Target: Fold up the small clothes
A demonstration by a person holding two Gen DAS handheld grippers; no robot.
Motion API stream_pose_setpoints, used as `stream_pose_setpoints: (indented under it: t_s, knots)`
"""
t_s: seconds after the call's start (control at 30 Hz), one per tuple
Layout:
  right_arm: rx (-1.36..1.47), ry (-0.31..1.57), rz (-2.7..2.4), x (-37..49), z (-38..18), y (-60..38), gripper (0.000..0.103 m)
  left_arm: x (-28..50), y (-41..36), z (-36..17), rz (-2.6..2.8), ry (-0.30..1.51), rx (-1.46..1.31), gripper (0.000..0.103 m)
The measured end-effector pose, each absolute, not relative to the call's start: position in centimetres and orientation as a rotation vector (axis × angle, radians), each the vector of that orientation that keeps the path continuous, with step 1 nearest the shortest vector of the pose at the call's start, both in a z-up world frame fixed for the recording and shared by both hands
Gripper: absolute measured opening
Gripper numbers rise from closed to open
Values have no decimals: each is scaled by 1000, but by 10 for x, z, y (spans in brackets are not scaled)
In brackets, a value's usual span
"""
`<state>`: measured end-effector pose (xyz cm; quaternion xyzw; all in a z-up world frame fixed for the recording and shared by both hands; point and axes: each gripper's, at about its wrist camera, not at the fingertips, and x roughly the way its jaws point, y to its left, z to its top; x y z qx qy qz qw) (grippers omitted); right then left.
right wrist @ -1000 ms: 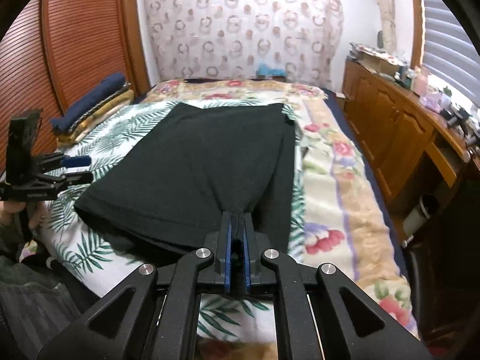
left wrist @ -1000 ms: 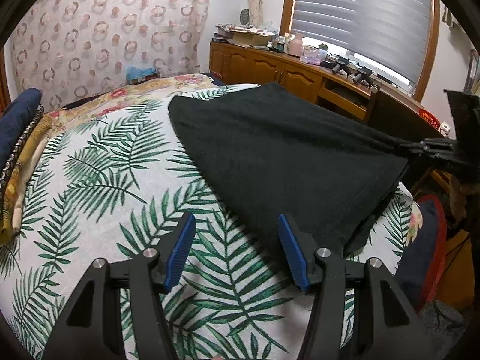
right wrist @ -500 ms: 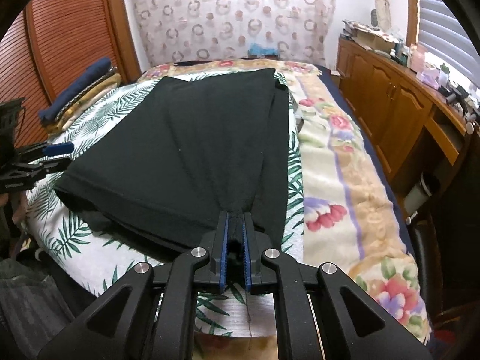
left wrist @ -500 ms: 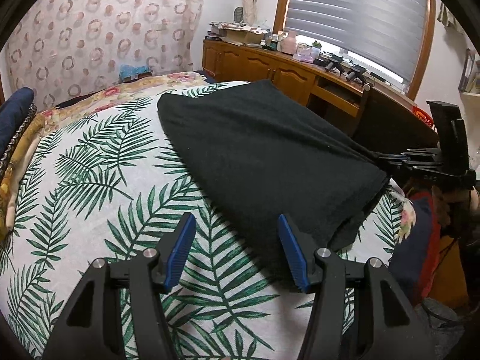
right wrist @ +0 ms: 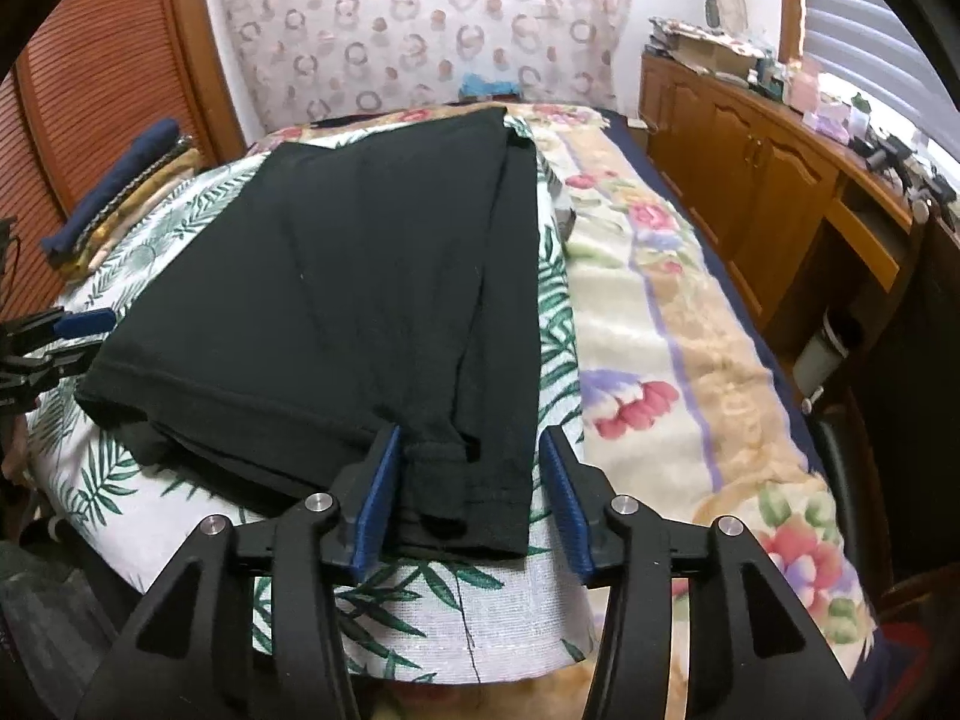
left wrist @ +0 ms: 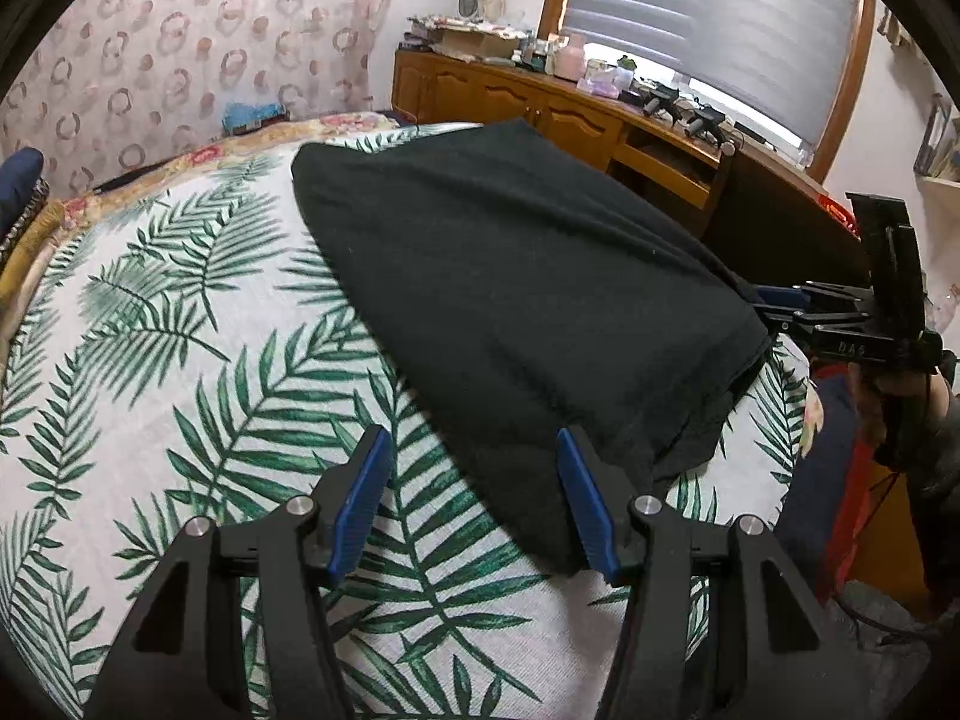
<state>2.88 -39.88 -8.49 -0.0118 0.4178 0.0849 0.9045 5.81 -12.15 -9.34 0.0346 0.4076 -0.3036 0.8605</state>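
Note:
A black garment (left wrist: 516,276) lies flat, folded lengthwise, on a palm-leaf sheet (left wrist: 180,360) on the bed; it also shows in the right wrist view (right wrist: 336,300). My left gripper (left wrist: 474,498) is open and empty, its fingers straddling the garment's near left corner. My right gripper (right wrist: 468,498) is open, its blue pads on either side of the garment's near right hem, not holding it. The right gripper also shows at the right edge of the left wrist view (left wrist: 774,303), and the left gripper at the left edge of the right wrist view (right wrist: 90,330).
A floral blanket (right wrist: 672,348) covers the bed's right side. Folded blue and yellow bedding (right wrist: 120,180) lies by the wooden slatted doors (right wrist: 90,90). A cluttered wooden cabinet (right wrist: 750,138) runs under the window.
My right gripper, shut on the garment's hem before, has opened and let it drop onto the bed. The left gripper stayed open and shifted slightly toward the garment's corner.

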Motion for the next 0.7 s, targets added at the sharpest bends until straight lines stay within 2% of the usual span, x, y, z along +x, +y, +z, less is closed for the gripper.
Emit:
stream_pose_setpoints:
  t_s: [0.27, 0.53, 0.6, 0.67, 0.7]
  knots:
    - [-20, 868, 223, 25, -85, -395, 48, 56, -122, -96, -661, 877, 51, 56]
    - [-12, 864, 278, 26, -85, -394, 24, 46, -126, -96, -721, 889, 57, 56]
    - [9, 859, 291, 26, -85, -396, 11, 44, -128, -96, -730, 888, 63, 56]
    - [37, 838, 306, 25, -83, -400, 7, 44, -128, -96, -742, 891, 62, 47]
    - [48, 828, 307, 24, -81, -401, 6, 45, -128, -96, -747, 892, 59, 37]
